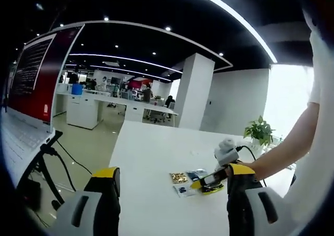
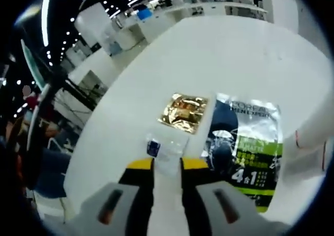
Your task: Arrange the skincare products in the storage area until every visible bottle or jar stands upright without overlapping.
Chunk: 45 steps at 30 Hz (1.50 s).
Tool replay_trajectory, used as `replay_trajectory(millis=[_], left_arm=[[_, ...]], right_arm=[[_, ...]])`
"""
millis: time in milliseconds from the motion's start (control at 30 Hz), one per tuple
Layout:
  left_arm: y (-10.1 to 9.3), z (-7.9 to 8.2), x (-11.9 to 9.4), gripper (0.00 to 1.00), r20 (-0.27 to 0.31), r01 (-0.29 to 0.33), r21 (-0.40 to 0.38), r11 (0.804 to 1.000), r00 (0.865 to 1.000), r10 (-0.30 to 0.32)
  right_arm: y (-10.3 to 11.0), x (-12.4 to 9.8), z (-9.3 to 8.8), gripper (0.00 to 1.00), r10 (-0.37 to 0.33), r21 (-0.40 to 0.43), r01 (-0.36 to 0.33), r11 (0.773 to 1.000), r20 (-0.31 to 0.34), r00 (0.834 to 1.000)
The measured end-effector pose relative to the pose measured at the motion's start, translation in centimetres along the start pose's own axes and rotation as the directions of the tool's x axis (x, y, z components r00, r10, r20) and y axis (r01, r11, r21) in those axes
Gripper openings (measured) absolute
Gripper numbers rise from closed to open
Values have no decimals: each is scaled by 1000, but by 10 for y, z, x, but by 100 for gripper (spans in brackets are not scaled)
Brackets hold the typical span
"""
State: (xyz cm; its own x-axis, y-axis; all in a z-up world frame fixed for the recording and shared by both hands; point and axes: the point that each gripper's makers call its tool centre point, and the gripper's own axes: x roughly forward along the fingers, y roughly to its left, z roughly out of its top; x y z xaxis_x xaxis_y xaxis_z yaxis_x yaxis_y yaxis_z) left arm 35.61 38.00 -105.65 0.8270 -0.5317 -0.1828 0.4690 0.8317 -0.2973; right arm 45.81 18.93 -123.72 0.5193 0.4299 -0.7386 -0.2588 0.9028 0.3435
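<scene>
Flat skincare packets lie on the white table [image 1: 151,152]. In the right gripper view a gold foil sachet [image 2: 183,112] sits beside a dark and green men's skincare packet [image 2: 245,147]. A small clear sachet with a blue label [image 2: 166,151] lies between my right gripper's [image 2: 167,164] yellow tips, which are close together on it. A white item with a red mark [image 2: 313,129] lies at the right edge. In the left gripper view my left gripper [image 1: 173,170] stands wide open above the table. The gold sachet [image 1: 179,177] and the right gripper [image 1: 213,182] lie ahead of it.
An open laptop [image 1: 36,74] on a stand with cables is to the left of the table. A potted plant [image 1: 259,131] stands at the table's far right. A person's arm [image 1: 284,152] reaches in from the right. Office desks and a white pillar [image 1: 193,90] lie beyond.
</scene>
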Motion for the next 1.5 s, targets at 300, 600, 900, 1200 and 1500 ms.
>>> replay_trajectory(millis=[300,600,900,1200,1500], left_arm=[[-3,3,12,88,17,10,-10,1000,1000,-10],[-10,-8,25,88,-15,21,-12,1000,1000,-21],[-19,0,27,90,16,25,-25,999,1000,-25],[-25,2,21,92,23,28,-18,999,999,-28],[-26,5,15,96,42,34,-25,999,999,-33]], right_arm=[[19,-36,15,25,86,46,-95,994,164,983],[64,-123,34,40,229,-107,-203,973,394,890],[73,-183,25,53,243,-232,-148,961,461,854],[74,-211,23,68,234,-299,-89,950,494,837],[63,-228,29,84,180,-276,-26,961,551,815]])
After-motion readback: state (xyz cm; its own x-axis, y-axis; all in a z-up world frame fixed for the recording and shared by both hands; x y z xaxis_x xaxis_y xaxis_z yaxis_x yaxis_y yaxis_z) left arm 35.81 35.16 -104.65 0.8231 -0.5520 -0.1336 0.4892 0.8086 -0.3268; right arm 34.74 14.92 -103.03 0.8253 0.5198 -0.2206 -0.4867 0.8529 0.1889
